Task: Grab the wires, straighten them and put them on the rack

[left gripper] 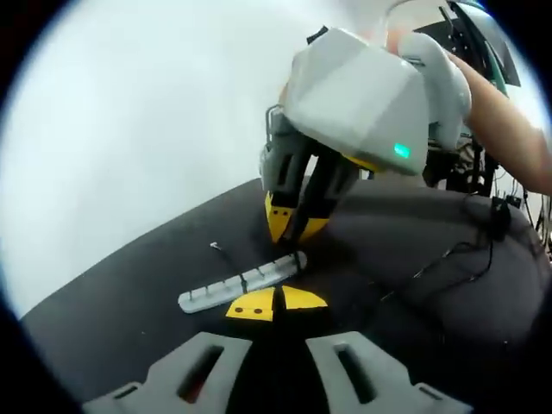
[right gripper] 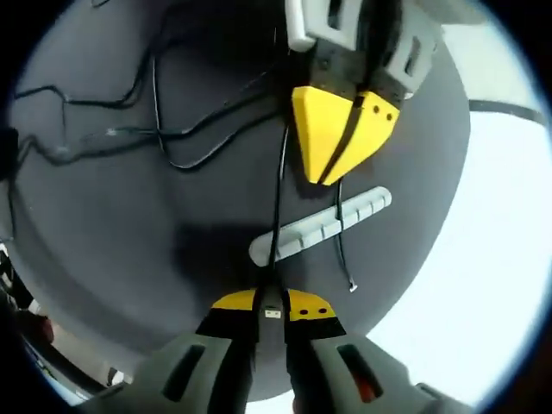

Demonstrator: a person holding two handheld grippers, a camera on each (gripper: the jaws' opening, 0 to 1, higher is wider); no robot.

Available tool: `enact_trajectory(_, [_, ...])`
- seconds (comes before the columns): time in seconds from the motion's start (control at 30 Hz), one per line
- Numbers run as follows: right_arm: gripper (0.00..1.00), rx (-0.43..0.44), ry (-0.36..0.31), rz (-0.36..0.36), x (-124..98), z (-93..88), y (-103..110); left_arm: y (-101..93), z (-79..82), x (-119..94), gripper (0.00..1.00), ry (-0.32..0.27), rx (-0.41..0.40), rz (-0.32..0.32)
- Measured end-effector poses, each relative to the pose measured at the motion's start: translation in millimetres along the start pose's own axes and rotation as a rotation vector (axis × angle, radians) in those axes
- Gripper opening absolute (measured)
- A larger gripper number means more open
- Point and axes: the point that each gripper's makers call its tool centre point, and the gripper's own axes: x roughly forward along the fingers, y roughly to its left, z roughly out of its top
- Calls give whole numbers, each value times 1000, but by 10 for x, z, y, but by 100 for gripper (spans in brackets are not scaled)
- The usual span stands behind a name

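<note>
Dark counter (right gripper: 112, 259) carries a pale slotted rack (right gripper: 321, 227), with loose wires (right gripper: 155, 129) lying beyond it. Both grippers pinch one black wire (right gripper: 278, 185) that runs taut across the rack, likely so it drops straight into a slot. The right gripper (right gripper: 272, 310) has its jaws closed on one end; the left gripper (right gripper: 341, 142) clamps the wire on the rack's far side.
</note>
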Motion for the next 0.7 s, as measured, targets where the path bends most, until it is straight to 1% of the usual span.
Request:
enact_trajectory(0.07, [9,-19,2,-1,17,19,3,-22,-2,15,3,0,26,-5])
enact_trajectory(0.1, [9,-24,6,-7,12,13,-10,-32,-11,20,3,0,27,-11])
enact_trajectory(0.13, [9,-31,12,-16,5,3,-29,-98,29,25,3,-26,29,-48])
enact_trajectory(0.17, [9,-41,17,-24,7,-9,-41,-102,99,20,3,-69,20,-54])
enact_trajectory(0.2, [9,-53,21,-33,12,-32,-65,-118,125,2,3,-79,-10,-68])
enact_trajectory(0.23, [9,-57,26,-43,28,-47,-82,-143,169,-12,3,-102,-46,-91])
enact_trajectory(0.27, [9,-60,28,-48,38,-51,-88,-135,185,-17,3,-113,-68,-92])
enact_trajectory(0.3, [9,-59,28,-48,50,-42,-75,-117,160,-16,3,-101,-59,-87])
enact_trajectory(0.33, [9,-60,28,-50,62,-37,-65,-127,102,-6,3,-76,-36,-79])
enact_trajectory(0.37, [9,-54,30,-53,55,-40,-74,-148,21,8,3,-41,4,-75])
enact_trajectory(0.4, [10,-36,25,-57,39,-39,-77,-186,-9,28,3,-36,-1,-83])
enact_trajectory(0.43, [12,-10,16,-61,12,-40,-79,-200,-32,32,3,-26,-14,-88])
enact_trajectory(0.47, [16,15,3,-70,-14,-34,-87,-231,-54,28,3,-11,-49,-106])
enact_trajectory(0.53, [21,97,-32,-50,-90,-23,-36,-233,-51,18,3,-8,-70,-117])
enact_trajectory(0.57, [25,149,-49,-48,-139,-21,-27,-244,-60,15,3,-7,-77,-121])
enact_trajectory(0.6, [27,224,-57,-58,-195,-48,-30,-249,-72,14,3,-7,-83,-123])
enact_trajectory(0.63, [25,280,-54,-53,-239,-69,0,-252,-80,13,3,-5,-90,-123])
enact_trajectory(0.67, [20,354,-51,-71,-305,-98,-4,-251,-91,16,3,-2,-95,-123])
enact_trajectory(0.7, [14,459,-69,-94,-391,-87,-32,-245,-96,21,3,-4,-99,-125])
